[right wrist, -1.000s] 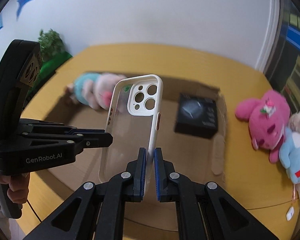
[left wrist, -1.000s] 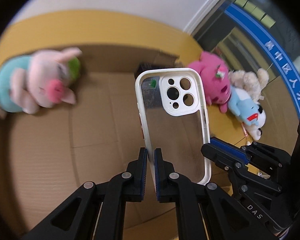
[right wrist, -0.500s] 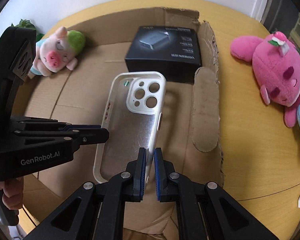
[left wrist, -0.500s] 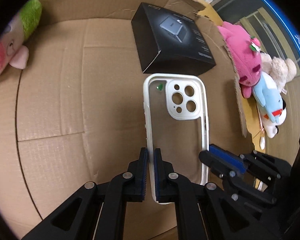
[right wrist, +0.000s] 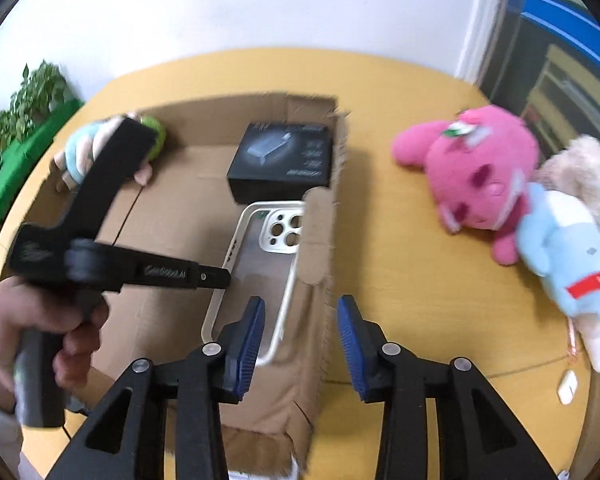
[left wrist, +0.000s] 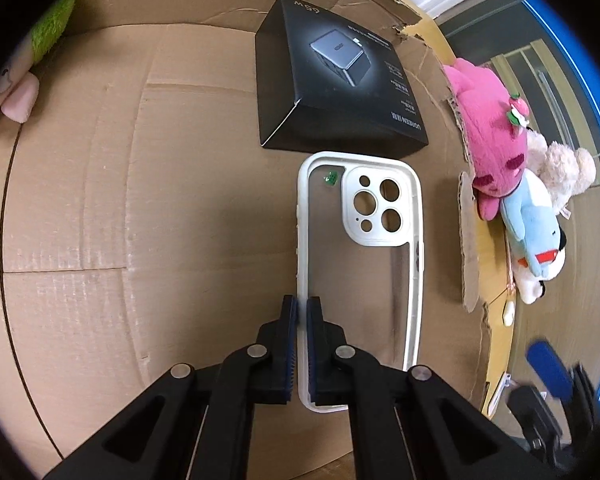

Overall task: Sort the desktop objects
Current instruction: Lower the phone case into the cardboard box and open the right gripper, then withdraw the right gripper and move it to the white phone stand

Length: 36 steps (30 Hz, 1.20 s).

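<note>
Left tongs (left wrist: pixel 302 316) are clamped on the left rim of the white-edged clear phone case (left wrist: pixel 360 264). Right tongs (right wrist: pixel 300 332) are spread wide with nothing between them, sitting above the right wall of the cardboard box (right wrist: pixel 324 240)

Case lies low over the box floor, camera cutout toward the black charger box (left wrist: pixel 336 80), top edge just short of it. I can't tell if its back is fully on the cardboard or a hair above

How I'd finish the placement:
- lower until the whole rim seats flat, no tilt toward the gripped side
- open the left tongs slowly, just enough to clear the rim, since the case is light and will probably drag with a sticky pad
- back out along the case's long axis toward me, not sideways, so the inner finger doesn't hook the frame
- keep off the charger box, a nudge forward would likely push the case under its edge

Right side: I keep those tongs wide and lift away from the box wall, then line up on the pink plush (right wrist: pixel 476 176) on the yellow bench (right wrist: pixel 420 300), with the blue-and-white plush dog (right wrist: pixel 568 256) and the beige plush (right wrist: pixel 580 176) pressed against it. The pig plush (right wrist: pixel 76 152) already sits in the far left corner of the box

Risk I see: right-view blur suggests fast motion near the flap
</note>
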{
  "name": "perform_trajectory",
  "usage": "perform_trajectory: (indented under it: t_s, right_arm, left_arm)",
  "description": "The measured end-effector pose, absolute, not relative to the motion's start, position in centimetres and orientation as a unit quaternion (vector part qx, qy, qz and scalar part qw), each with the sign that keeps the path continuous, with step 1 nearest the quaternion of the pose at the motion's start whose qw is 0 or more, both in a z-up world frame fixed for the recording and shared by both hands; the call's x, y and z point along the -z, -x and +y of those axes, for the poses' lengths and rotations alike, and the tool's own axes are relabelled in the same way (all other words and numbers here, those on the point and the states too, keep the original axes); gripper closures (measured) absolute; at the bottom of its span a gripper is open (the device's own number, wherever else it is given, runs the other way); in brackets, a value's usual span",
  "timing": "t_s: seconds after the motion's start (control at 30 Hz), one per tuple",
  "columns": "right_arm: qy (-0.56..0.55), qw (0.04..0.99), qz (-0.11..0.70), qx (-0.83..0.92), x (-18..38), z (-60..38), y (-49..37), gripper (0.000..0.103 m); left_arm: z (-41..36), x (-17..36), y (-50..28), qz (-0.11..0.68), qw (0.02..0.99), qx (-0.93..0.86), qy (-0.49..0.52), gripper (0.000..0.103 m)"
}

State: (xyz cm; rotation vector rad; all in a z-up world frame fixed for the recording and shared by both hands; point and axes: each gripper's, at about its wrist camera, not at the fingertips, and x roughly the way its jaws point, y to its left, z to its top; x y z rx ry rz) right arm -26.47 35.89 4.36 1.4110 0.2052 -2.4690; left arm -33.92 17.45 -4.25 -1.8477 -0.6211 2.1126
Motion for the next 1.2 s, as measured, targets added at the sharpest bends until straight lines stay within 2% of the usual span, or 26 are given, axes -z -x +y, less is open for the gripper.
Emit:
perform_trajectory:
  t_s: [0.5,0.57,0.63,0.7,1.0,1.2]
  right_arm:
    - [-0.474,0.161,0.049,0.864,-5.8,37.2,21.7,0.066]
    - [-0.471,0.162,0.056,0.866,-6.1,36.9,21.3,0.062]
    - [-0.467,0.16,0.059,0.868,-6.3,36.8,21.0,0.049]
    - [-0.462,0.156,0.055,0.871,-6.4,37.0,20.7,0.043]
    - [-0.463,0.163,0.048,0.87,-6.5,36.4,19.9,0.043]
    - [-0.458,0.16,0.055,0.873,-6.6,36.3,19.5,0.043]
  left_arm:
    - [18.4,3.9,34.0,-0.199,0.087,-0.734,0.643,0.098]
    - [18.3,3.8,33.9,-0.2,0.085,-0.736,0.641,0.098]
    - [18.0,3.7,33.9,-0.208,0.084,-0.737,0.638,0.098]
    - [18.0,3.7,33.9,-0.211,0.088,-0.736,0.637,0.098]
    - [19.0,4.5,33.8,-0.234,0.092,-0.727,0.638,0.097]
    - [18.0,3.4,33.4,-0.234,0.081,-0.743,0.622,0.082]
